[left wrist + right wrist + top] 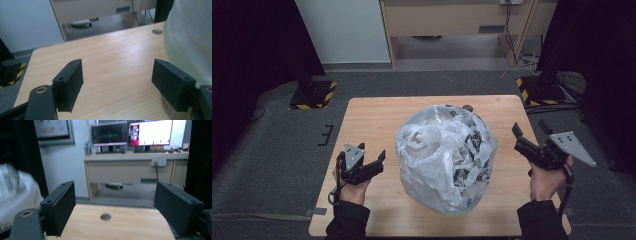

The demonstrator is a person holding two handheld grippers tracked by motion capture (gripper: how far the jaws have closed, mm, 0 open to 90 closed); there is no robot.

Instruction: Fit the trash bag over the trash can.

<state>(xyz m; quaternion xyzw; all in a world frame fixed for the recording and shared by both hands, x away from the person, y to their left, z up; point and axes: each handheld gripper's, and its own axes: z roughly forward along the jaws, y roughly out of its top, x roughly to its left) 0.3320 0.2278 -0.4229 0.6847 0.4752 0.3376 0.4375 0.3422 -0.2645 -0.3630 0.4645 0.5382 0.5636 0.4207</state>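
A bulging translucent white plastic bag (446, 157), stuffed with crumpled printed paper, sits in the middle of the wooden table (372, 120). My left gripper (373, 156) is held just left of the bag, open, nothing between its jaws. In the left gripper view the bag (190, 37) rises at the right beside the open left gripper (117, 82). My right gripper (532, 131) hovers at the bag's right, open and empty. In the right gripper view the bag (15, 195) shows blurred at the left, beside the open right gripper (115, 205).
A small dark round hole (467, 107) marks the table's far edge behind the bag. Black stands with yellow-black striped bases (312, 95) stand on the grey floor at both far corners. A desk with monitors (130, 135) is beyond the table.
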